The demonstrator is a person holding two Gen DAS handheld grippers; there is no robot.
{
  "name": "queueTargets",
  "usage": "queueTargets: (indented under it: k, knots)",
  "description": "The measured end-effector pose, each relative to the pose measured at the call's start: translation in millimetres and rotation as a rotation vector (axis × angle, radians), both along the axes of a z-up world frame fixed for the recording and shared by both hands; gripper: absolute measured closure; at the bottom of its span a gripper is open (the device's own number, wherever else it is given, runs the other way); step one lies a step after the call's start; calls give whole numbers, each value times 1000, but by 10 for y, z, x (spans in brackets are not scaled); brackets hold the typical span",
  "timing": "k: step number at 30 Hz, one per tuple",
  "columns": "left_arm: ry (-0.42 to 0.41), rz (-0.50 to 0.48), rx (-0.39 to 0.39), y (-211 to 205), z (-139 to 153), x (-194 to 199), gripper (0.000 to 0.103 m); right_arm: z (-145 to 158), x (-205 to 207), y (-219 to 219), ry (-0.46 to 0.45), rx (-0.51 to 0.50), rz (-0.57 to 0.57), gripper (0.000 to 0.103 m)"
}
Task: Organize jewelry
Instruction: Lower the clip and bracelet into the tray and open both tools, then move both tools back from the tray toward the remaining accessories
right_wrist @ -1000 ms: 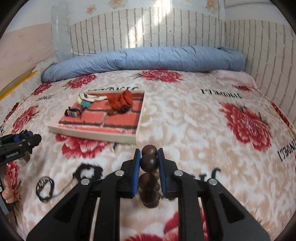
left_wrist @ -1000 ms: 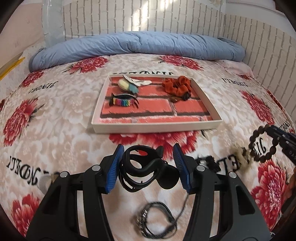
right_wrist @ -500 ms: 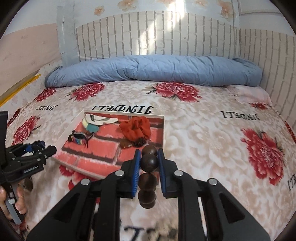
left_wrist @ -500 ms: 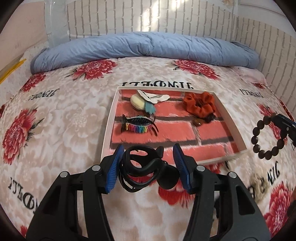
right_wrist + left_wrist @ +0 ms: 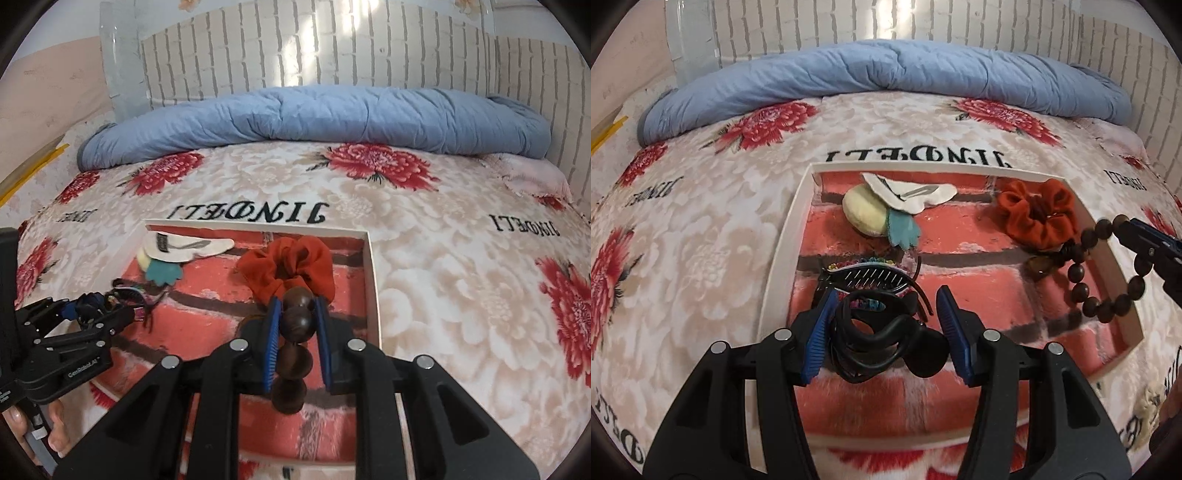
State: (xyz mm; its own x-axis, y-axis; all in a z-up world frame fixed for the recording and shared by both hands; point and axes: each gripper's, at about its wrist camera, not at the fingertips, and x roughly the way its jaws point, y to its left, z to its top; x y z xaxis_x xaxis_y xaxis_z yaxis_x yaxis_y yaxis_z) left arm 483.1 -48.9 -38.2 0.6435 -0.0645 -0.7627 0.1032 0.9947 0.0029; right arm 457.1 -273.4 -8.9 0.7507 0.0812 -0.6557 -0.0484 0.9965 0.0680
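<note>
My left gripper (image 5: 884,334) is shut on a black hair clip (image 5: 882,343) and hangs over the near half of the white tray (image 5: 777,254) with its brick-pattern floor. My right gripper (image 5: 295,334) is shut on a dark wooden bead bracelet (image 5: 293,350), above the tray's right part; the bracelet (image 5: 1104,273) dangles as a loop in the left wrist view. In the tray lie an orange scrunchie (image 5: 1038,212), a rainbow-studded black clip (image 5: 866,278), and a cream, white and teal hair piece (image 5: 886,208).
The tray rests on a floral bedspread (image 5: 461,277) with red flowers. A rolled blue quilt (image 5: 314,118) lies along the brick-pattern headboard wall. A pale beaded item (image 5: 1148,410) sits on the spread to the tray's right. A hand (image 5: 33,432) holds the left gripper.
Both grippers have moved forward from over the bedspread to above the tray, still carrying the black clip and the bead bracelet. The black cord on the spread has left view.
</note>
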Motion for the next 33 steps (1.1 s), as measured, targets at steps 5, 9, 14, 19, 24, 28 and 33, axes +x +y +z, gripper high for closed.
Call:
queueTargets:
  k: [5, 9, 14, 19, 24, 28, 33]
  knots:
    - [15, -2, 13, -29, -161, 93, 49, -178, 57, 7, 31, -30, -15, 84]
    - [10, 1, -4, -24, -184, 129, 49, -285, 88, -33, 52, -35, -32, 84]
    - [8, -5, 25, -49, -223, 198, 49, -398, 168, -31, 84, -49, -30, 84]
    - [19, 8, 14, 9, -270, 244, 48, -486, 242, 36, 109, -81, -23, 83]
    - [23, 8, 25, 13, -282, 253, 45, -578, 286, 65, 149, -80, -15, 82]
    - [21, 5, 47, 18, -261, 213, 32, -604, 280, 68, 165, -95, -13, 68]
    - [9, -6, 53, 19, -158, 127, 26, -460, 197, 5, 147, -46, -9, 41]
